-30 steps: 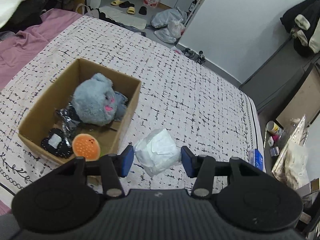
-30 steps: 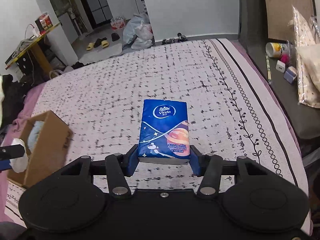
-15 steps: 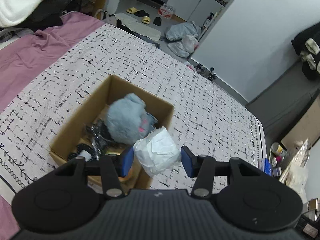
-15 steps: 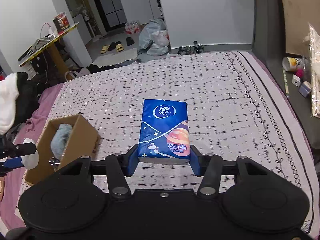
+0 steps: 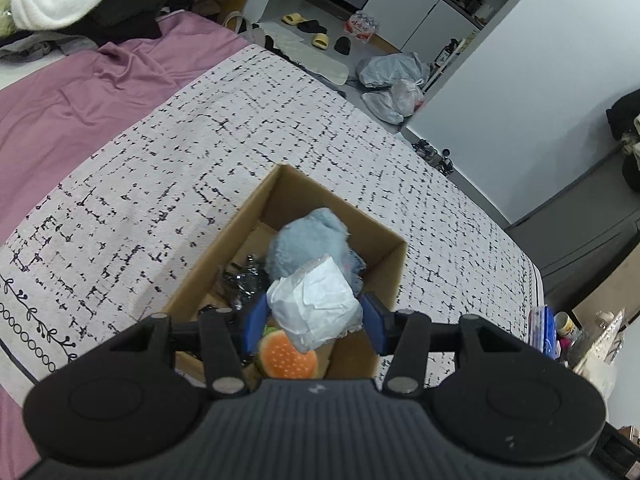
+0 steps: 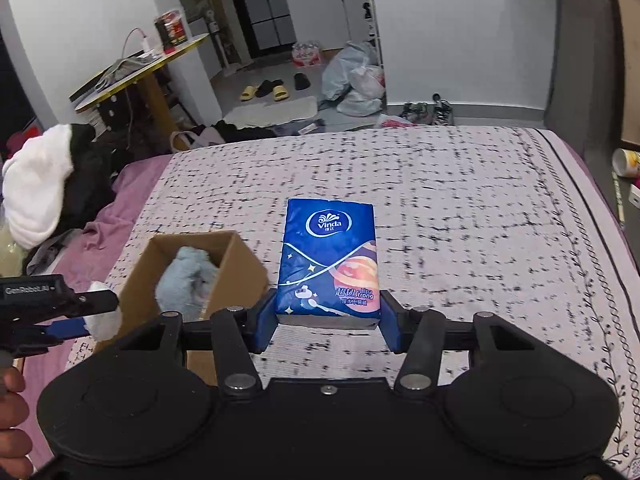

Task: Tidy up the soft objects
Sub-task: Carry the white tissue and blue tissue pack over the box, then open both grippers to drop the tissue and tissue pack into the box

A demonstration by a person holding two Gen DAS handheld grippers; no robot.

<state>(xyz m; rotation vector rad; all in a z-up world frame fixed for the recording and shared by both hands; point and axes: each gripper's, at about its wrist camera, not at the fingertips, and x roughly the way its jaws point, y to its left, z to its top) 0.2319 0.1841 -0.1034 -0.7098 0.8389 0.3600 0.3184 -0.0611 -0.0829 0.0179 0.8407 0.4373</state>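
My left gripper (image 5: pixel 314 320) is shut on a white crumpled tissue pack (image 5: pixel 314 304) and holds it over the near end of an open cardboard box (image 5: pixel 394 276). The box holds a grey-blue plush toy (image 5: pixel 304 240), an orange burger plush (image 5: pixel 286 356) and a black shiny item (image 5: pixel 242 284). My right gripper (image 6: pixel 328 322) is shut on a blue Vinda tissue pack (image 6: pixel 330 264), above the patterned bedspread (image 6: pixel 440 200), right of the box (image 6: pixel 236 268). The left gripper shows there with the white pack (image 6: pixel 102 314).
The box stands on a white bedspread (image 5: pixel 160 160) with black dashes, over a purple sheet (image 5: pixel 60 100). Clothes (image 6: pixel 44 184) pile at the left bed edge. A shelf with bottles and packets (image 5: pixel 568 324) is at the right. Bags and slippers (image 6: pixel 352 76) lie on the floor beyond.
My left gripper has carried the white pack left, from beside the box to above its inside. My right gripper, with the blue pack, has swung left, and the box is now nearer in its view.
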